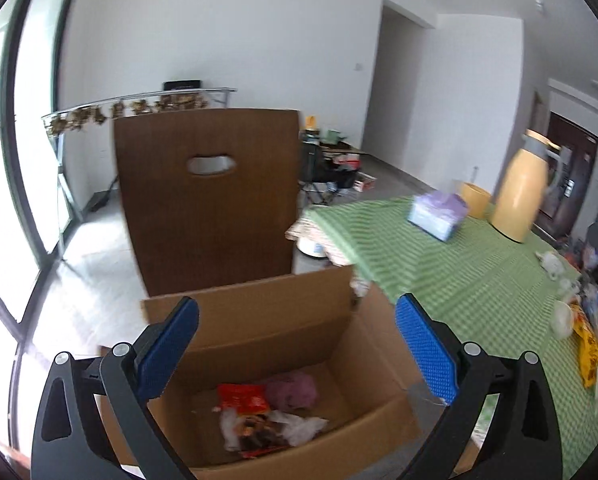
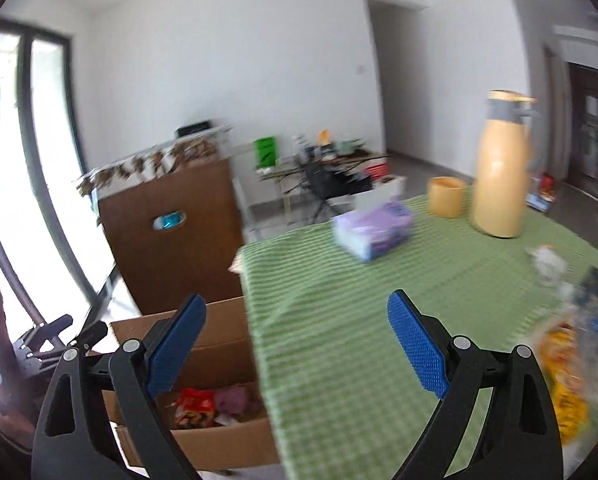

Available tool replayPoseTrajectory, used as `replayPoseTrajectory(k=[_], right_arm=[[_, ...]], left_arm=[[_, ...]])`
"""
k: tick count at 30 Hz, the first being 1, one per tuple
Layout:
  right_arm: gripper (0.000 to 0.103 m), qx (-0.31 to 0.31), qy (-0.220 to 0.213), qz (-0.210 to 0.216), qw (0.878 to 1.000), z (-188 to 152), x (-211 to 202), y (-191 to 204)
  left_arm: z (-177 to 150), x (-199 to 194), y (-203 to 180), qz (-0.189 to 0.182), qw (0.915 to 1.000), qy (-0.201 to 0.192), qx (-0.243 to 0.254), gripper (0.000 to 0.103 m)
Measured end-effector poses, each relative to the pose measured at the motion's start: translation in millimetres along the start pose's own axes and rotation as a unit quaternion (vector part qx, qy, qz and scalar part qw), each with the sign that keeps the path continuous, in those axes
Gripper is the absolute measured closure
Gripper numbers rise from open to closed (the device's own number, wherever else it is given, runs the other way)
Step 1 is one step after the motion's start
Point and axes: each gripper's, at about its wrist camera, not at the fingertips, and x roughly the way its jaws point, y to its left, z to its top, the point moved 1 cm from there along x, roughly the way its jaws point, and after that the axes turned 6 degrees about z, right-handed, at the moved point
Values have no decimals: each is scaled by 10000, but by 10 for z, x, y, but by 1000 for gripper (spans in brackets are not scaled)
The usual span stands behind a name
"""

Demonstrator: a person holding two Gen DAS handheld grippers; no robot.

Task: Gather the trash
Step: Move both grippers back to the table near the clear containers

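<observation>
**A:** On your left wrist view, what are you over?

**B:** Your left gripper (image 1: 297, 344) hangs above the open cardboard box (image 1: 259, 316), jaws spread wide and holding nothing. The box sits just beside the table edge, likely so trash can go straight off the green cloth (image 1: 459, 280) into it. A red wrapper (image 1: 243, 398), a purple wad (image 1: 293, 388) and white crumpled bits already lie on its floor. The wooden chair back (image 1: 207, 200) stands behind the box.

**A:** And the right wrist view?

**B:** Your right gripper (image 2: 295, 340) is spread too, empty, hovering over the cloth near the table's corner. The remaining trash, a yellow wrapper (image 2: 563, 380) among blurred plastic scraps, lies to the right of the fingers. The tissue pack (image 2: 373, 230), yellow cup (image 2: 445, 196) and thermos jug (image 2: 499, 168) stand farther back, apart from the litter, so I judge they stay. You probably need to swing right toward that pile.
</observation>
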Motion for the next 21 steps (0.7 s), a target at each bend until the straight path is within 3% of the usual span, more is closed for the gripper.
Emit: replayPoseTrajectory(k=[7,11,18,21], right_arm=[[14,462,-364,-849,9947,-192,-701,-738],[14,610,-490,-1493,9857,-418,-1152,-1116],[14,1224,-489,-2291,9644,-910,-1876,-1867],[14,1693,-422,-2377,9555,-1166,-2114,-2211]], left_arm=[[-101,64,-712,-552,9979,98,337,7],[-158,39,-1223,-1004,9931,151,590,7],[-362,-150,-2213,-1864,9750,204,1188,7],[-552,-325,-2680,-2435,9588,388,1412,7]])
